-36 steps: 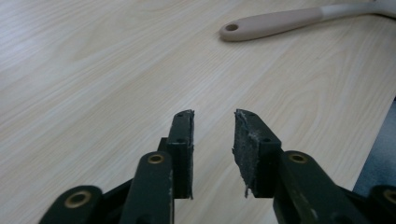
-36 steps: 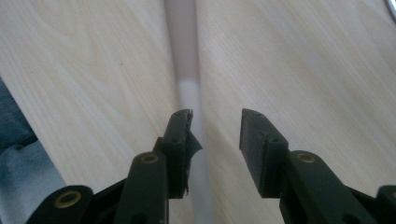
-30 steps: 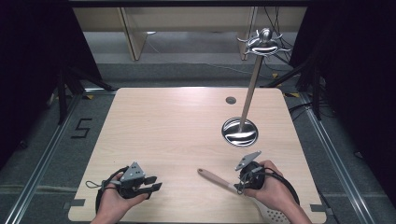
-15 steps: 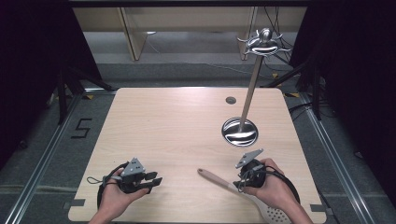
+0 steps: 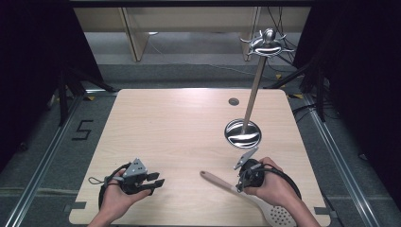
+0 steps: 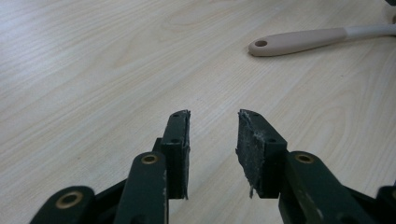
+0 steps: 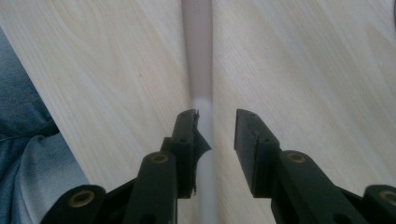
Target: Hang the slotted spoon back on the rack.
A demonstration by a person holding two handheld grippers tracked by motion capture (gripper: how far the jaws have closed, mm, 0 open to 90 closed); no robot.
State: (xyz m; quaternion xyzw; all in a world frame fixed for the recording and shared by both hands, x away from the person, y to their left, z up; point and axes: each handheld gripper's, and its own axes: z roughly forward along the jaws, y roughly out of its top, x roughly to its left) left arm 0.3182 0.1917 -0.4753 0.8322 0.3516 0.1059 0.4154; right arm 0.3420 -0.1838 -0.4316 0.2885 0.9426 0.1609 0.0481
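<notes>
A slotted spoon [image 5: 215,180] with a beige handle and a white perforated head lies on the wooden table [image 5: 179,127] at the front right. My right gripper [image 5: 239,186] points down over it. Its jaws [image 7: 216,123] stand astride the handle [image 7: 198,56] and have just been closing. The handle lies against the left pad with a gap to the right pad. My left gripper [image 5: 158,179] rests at the front left, open with nothing between its jaws [image 6: 214,126], which have just opened a little further. The spoon's handle [image 6: 299,39] lies ahead of it.
A metal utensil stand [image 5: 242,134] with a round base, a tall pole and hooks on top stands at the right of the table. A small dark hole [image 5: 233,101] sits behind it. A blue-clad leg [image 7: 28,154] shows past the table's edge.
The right hand has shifted slightly over the spoon's handle. The spoon, the stand and the left hand keep their places.
</notes>
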